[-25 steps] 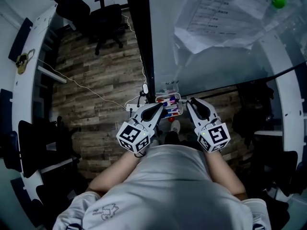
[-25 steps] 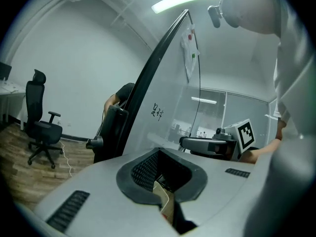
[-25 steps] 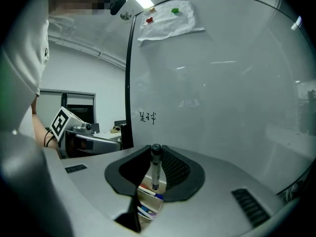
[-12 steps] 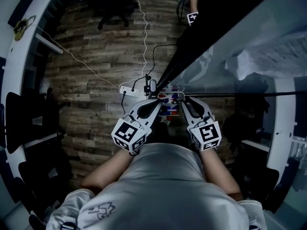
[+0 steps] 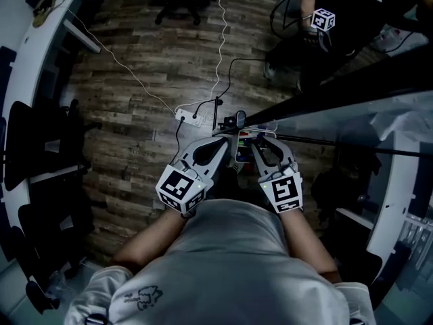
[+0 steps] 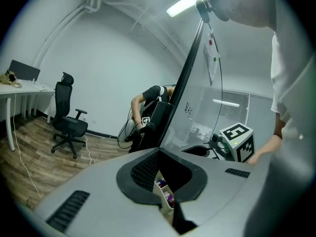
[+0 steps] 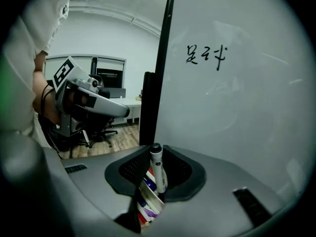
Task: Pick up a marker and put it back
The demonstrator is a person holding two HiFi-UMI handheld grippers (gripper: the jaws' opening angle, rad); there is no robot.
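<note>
We find the right tongs [image 7: 157, 151] closed on a white marker [image 7: 158, 171] with a black cap. The marker stands upright, its lower end at the marker tray [image 7: 148, 204]. The tray sits against the glass board [image 7: 237, 107]. The left tongs [image 6: 159, 150] are closed with nothing gripped, just beside the tray.

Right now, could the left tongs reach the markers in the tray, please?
Probably yes: the marker tray lies just beyond the left tongs, nothing between. The tongs look shut, so must open first; the right tongs, gripping a marker, crowd the other side.
</note>
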